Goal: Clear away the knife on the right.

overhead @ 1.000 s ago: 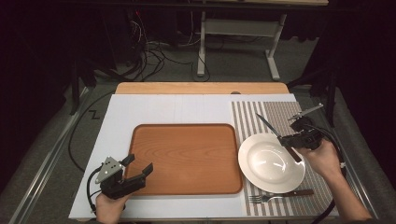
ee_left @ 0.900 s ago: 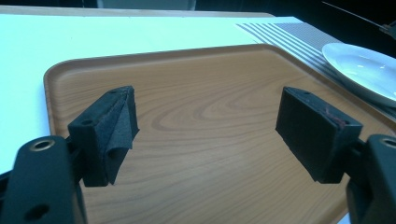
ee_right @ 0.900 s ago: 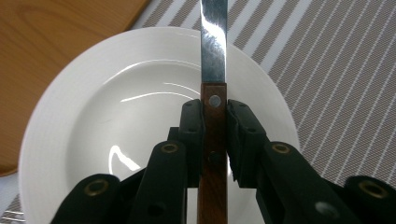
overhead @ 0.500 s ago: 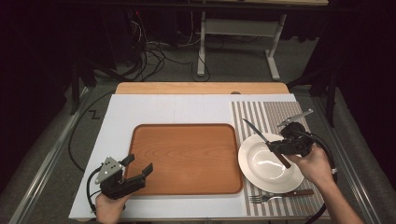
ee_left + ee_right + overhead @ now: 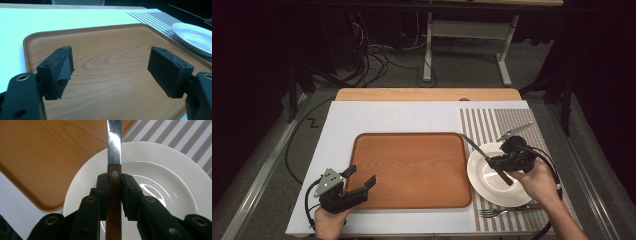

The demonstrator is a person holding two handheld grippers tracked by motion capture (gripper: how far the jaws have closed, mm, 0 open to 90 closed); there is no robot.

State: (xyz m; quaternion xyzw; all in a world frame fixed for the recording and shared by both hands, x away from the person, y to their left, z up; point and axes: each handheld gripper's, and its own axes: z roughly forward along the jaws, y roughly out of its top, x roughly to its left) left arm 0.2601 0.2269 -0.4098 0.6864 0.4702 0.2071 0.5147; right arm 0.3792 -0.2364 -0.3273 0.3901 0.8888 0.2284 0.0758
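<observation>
My right gripper [image 5: 496, 162] [image 5: 114, 187] is shut on a wooden-handled knife [image 5: 492, 162] [image 5: 114, 157]. It holds the knife above the white plate [image 5: 484, 182] [image 5: 162, 170], blade pointing up-left toward the wooden tray [image 5: 412, 167] [image 5: 42, 157]. The pads clamp the brown handle just below the steel blade. My left gripper [image 5: 361, 180] [image 5: 110, 72] stands open over the tray's near left corner, with nothing between its black pads [image 5: 61, 67]. A fork [image 5: 499, 212] lies on the striped placemat [image 5: 512, 122] in front of the plate.
The tray rests on a white board [image 5: 377, 117] that covers a wooden table. The plate's rim [image 5: 195, 37] shows at the far right of the left gripper view. Table legs and cables lie on the floor beyond the table.
My right gripper has carried the knife leftward from the placemat's right side to above the plate. The left gripper has not moved.
</observation>
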